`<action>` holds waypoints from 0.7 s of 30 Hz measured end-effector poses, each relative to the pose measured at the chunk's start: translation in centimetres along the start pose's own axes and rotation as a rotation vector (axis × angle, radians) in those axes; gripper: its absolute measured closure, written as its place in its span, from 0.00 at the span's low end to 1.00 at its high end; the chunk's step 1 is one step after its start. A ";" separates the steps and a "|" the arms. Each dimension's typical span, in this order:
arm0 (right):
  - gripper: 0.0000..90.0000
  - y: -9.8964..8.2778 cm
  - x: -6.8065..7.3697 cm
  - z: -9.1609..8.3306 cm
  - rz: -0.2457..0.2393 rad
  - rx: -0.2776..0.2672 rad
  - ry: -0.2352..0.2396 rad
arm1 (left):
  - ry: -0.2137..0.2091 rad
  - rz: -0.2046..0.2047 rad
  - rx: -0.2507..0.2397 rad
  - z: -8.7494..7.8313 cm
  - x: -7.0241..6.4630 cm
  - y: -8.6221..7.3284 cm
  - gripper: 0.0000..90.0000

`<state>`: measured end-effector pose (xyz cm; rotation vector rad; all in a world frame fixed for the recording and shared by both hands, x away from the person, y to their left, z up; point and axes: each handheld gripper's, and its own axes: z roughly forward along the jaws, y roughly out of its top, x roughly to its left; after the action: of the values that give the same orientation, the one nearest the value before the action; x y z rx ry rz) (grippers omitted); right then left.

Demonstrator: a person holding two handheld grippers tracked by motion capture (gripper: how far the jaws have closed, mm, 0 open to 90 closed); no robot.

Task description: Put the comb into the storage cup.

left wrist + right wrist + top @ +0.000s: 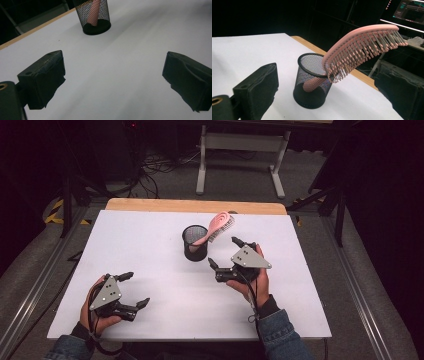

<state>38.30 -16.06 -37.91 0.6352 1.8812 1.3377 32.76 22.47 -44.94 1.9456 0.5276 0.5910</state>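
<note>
From the high view we see the whole white worktop [165, 315], matte and rectangular, with a strip of pale wood along its far edge. Near the middle stands a black wire-mesh pen cup [195, 242], round and upright. A pink hairbrush [216, 227] stands in it handle-down, its bristled head leaning out over the cup's rim, away from the left gripper's side.

The right gripper [232, 252] is held just beside the cup, on the brush-head side, with its fingers released and nothing between them. The left gripper [133, 290] sits well apart from the cup, toward the near edge of the worktop; its fingers are also spread and empty.

The right gripper view gives us what the high view cannot: the brush [362, 47] has a curved, smooth plastic back and rows of grey pins with pink ball tips, and its rounded handle shows through the mesh of the cup [313, 82], reaching down to the solid black base. We also see the soft black padding on the fingers [258, 90].

The left gripper view shows the cup [95, 16] from its other side, far off beyond the open fingers [42, 80], with the pink handle a blurred stripe behind the mesh.
</note>
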 end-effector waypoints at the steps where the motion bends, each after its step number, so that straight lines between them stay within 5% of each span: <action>1: 0.06 0.0 0.1 -0.1 -0.002 0.002 0.000 | 0.000 0.001 0.001 0.0 0.0 0.0 0.06; 21: 0.05 0.1 0.3 -2.0 -0.028 -0.007 0.016 | 0.004 0.003 0.003 -0.1 0.0 0.0 0.06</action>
<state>36.50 -16.95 -37.51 0.5945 1.8910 1.3344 32.73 22.52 -44.93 1.9485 0.5279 0.5964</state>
